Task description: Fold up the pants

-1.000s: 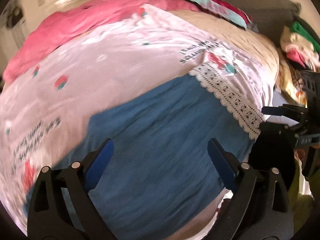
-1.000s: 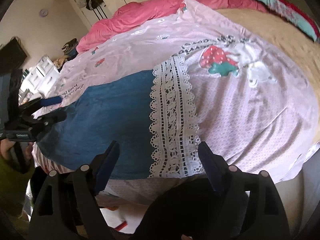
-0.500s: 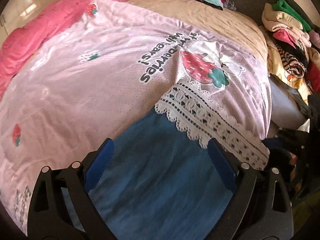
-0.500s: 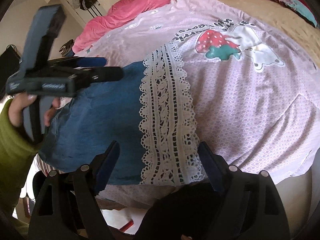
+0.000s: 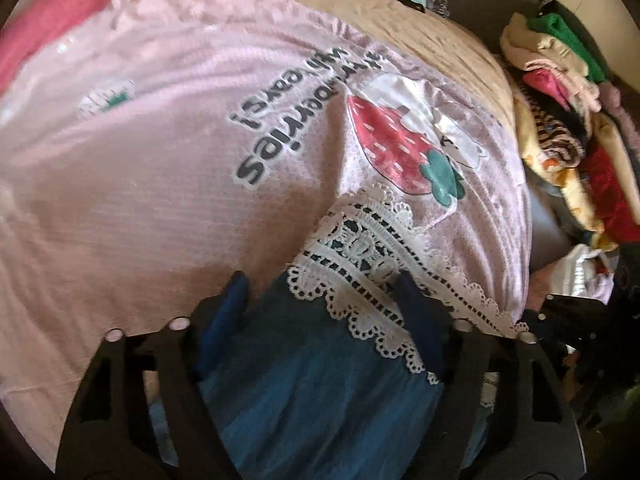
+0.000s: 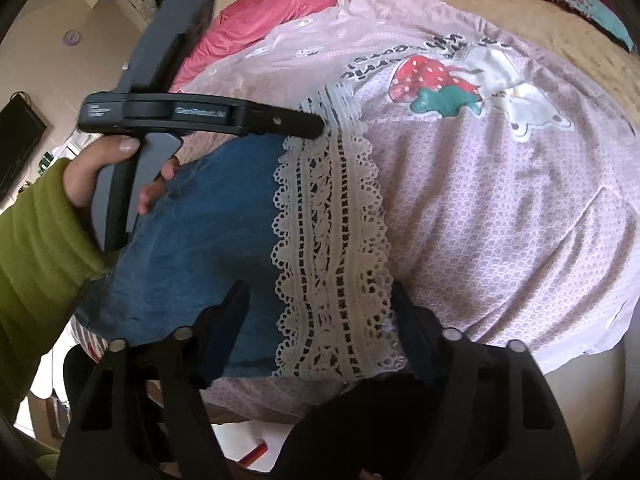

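Pants (image 6: pixel 208 240) lay flat on bed (image 5: pixel 120 200), lace hem (image 6: pixel 332 264) unfolded; both hand-held grippers, left (image 5: pixel 320 304) and right (image 6: pixel 320 308), were closing around hem corners, not yet clamped.

I count one pair of blue denim pants (image 6: pixel 208 216) with one white lace hem band (image 6: pixel 332 264), low in the frame in both views. One pale pink quilted cover (image 5: pixel 160 168) lies under it, carrying one large red strawberry print (image 5: pixel 396 148) right of centre and two small strawberry prints at the upper left of the left view. I see one bright pink blanket (image 6: pixel 280 12) along the top. Two black tools with blue pads: my left tool (image 5: pixel 324 312) and my right tool (image 6: pixel 320 312). One hand (image 6: pixel 104 176) in one green sleeve (image 6: pixel 36 248) at the left. One heap of mixed clothes (image 5: pixel 560 112) at the right edge; its pieces I cannot count.
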